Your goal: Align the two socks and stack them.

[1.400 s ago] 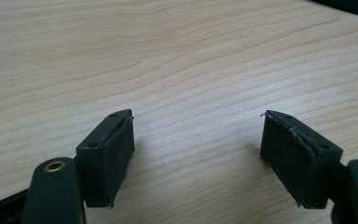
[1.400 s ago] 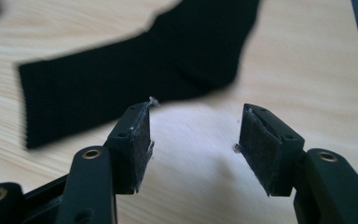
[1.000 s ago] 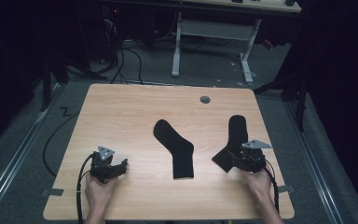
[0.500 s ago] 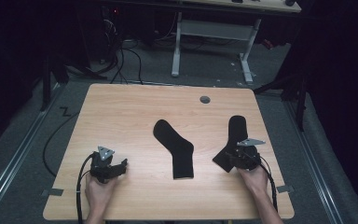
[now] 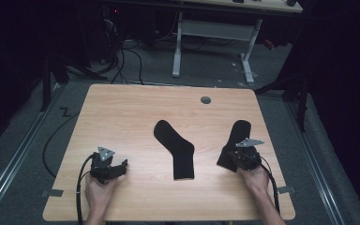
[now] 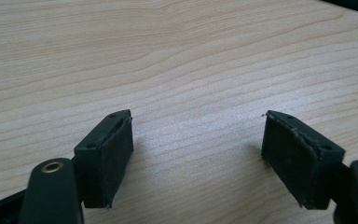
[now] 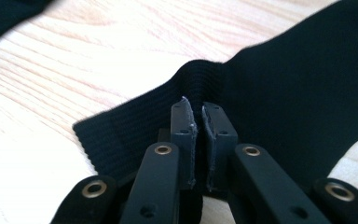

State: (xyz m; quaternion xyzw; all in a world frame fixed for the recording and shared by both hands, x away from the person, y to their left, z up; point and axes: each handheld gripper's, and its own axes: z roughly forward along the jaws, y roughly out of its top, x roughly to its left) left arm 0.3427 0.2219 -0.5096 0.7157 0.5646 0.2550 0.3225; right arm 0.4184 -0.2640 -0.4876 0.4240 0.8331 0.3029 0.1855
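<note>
Presently, the right sock's (image 5: 236,140) ribbed cuff is pinched by the right gripper (image 7: 198,122), its length running away up the table (image 5: 122,117); the left gripper (image 6: 198,154) is held spread, empty.

Pale wood-grain worktop (image 6: 191,56), smooth with a faint satin sheen. Matt black ribbed knit cloth on the sock (image 7: 279,88) at the right of the frame; the same matt black cloth on the sock (image 5: 176,149) at centre. Matt black plastic fingers (image 6: 105,156) faced with rough, frayed rubbery pads, brass-coloured metal rivets at the joints.
</note>
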